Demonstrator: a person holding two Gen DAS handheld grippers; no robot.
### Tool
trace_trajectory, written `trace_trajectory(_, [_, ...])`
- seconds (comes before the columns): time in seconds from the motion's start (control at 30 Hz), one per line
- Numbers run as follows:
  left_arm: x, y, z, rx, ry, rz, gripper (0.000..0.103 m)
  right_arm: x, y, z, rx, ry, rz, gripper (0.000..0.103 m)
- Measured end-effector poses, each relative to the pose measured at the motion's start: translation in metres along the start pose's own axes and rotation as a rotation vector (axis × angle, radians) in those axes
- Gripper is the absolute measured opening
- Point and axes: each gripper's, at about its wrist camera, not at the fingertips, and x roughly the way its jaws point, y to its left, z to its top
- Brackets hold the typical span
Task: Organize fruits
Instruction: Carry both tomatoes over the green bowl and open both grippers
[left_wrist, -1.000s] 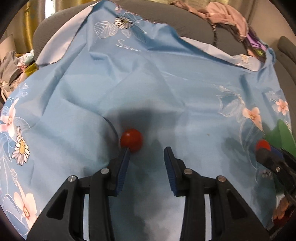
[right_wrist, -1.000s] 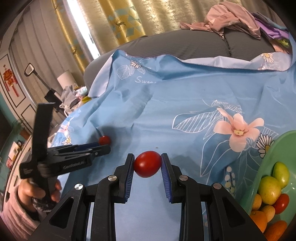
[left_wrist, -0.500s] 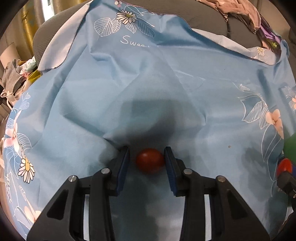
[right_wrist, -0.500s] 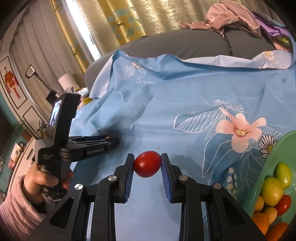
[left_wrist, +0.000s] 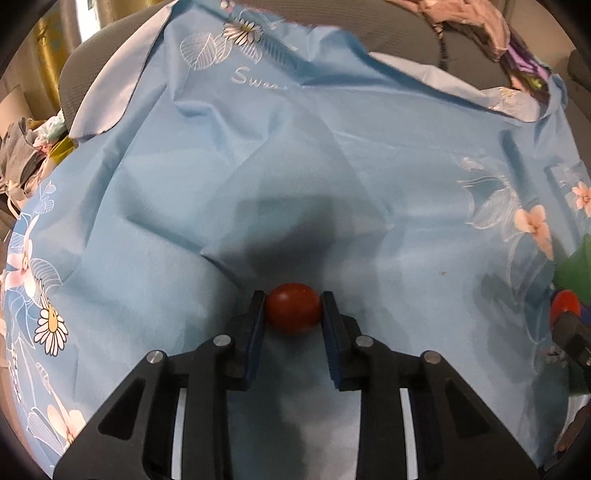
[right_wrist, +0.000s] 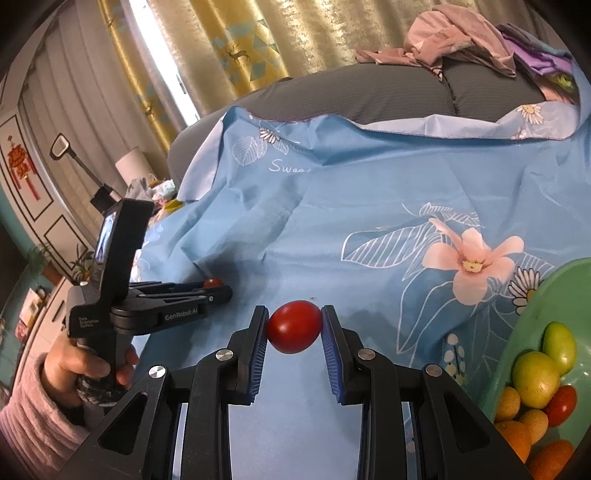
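A small red tomato (left_wrist: 293, 312) lies on the blue floral cloth (left_wrist: 295, 147). My left gripper (left_wrist: 293, 299) is closing on it, and both pads touch its sides. In the right wrist view that left gripper (right_wrist: 218, 290) reaches in from the left with its tomato (right_wrist: 212, 283) peeking past the tips. My right gripper (right_wrist: 294, 310) is shut on a larger red tomato (right_wrist: 294, 326), held just above the cloth. The left wrist view shows this right gripper (left_wrist: 567, 325) and its tomato (left_wrist: 563, 302) at the right edge.
A green bowl (right_wrist: 524, 325) at the right holds several green, yellow, orange and red fruits. A person's hand (right_wrist: 92, 369) in a pink sleeve grips the left tool. A grey sofa back (right_wrist: 369, 96) with piled clothes (right_wrist: 461, 40) borders the cloth behind.
My left gripper slid forward around the small tomato and its jaws closed onto it. The right gripper and its tomato stayed put.
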Motion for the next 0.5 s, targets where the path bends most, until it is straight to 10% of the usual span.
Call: trace_trajectory(0.5, [-0.109,-0.068,-0.018,0.111,-0.141,-0.171,0.029,-0.080,0.006,-0.005,-0.015,-0.101,-0.080,0.031])
